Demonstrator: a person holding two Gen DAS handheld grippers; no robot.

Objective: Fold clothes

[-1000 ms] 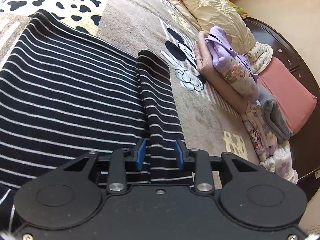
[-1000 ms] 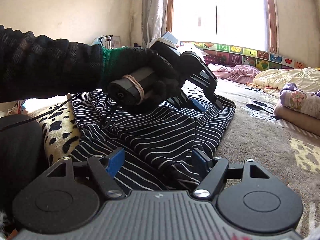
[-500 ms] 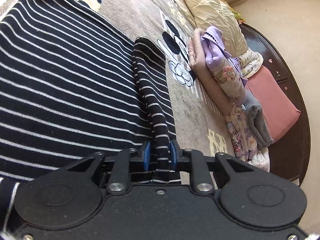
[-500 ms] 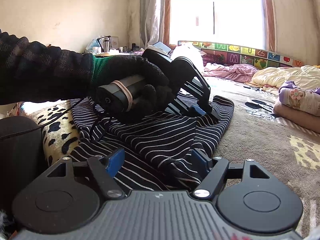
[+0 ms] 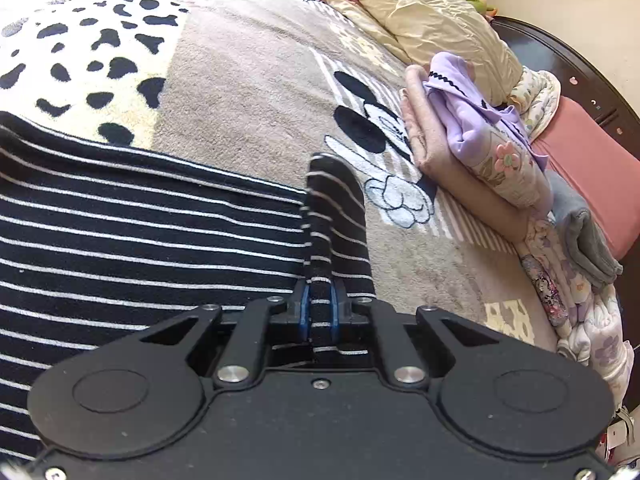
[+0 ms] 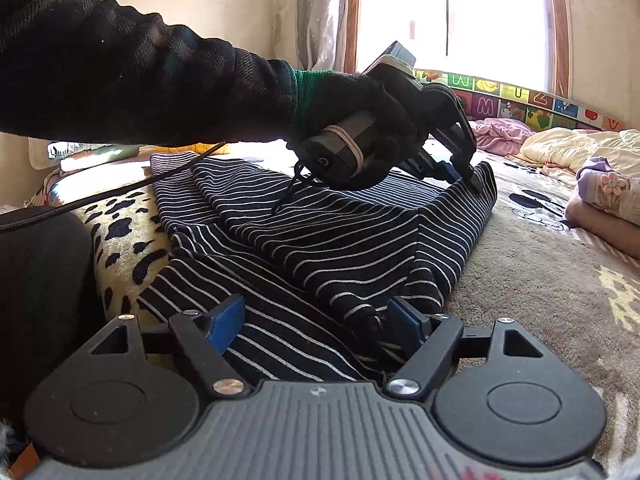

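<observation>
The left claw (image 5: 319, 312) is pinched tight on a raised fold of the striped shirt (image 5: 140, 248), with both blue pads pressed against the cloth, right at the lower middle of the left wrist view. That fold stands up as a narrow ridge running away from the claw toward the middle of the frame. The rest of the shirt is spread flat over the blanket (image 5: 248, 80), filling the left half of that view.

In the right wrist view the right claw (image 6: 316, 318) has its fingers spread wide, bottom centre of the frame, and the near edge of the shirt lies bunched between them. The right-hand pad (image 6: 402, 316) looks like it touches the cloth, while the left one sits over it; nothing's gripped.

The person's gloved left hand (image 6: 360, 128) is at the upper middle of that frame, holding the other tool by its handle, its tip down on the shirt's far edge.

A stack of folded clothes (image 5: 480, 152) sits on the bed at the right of the left wrist view, well apart from the shirt.
</observation>
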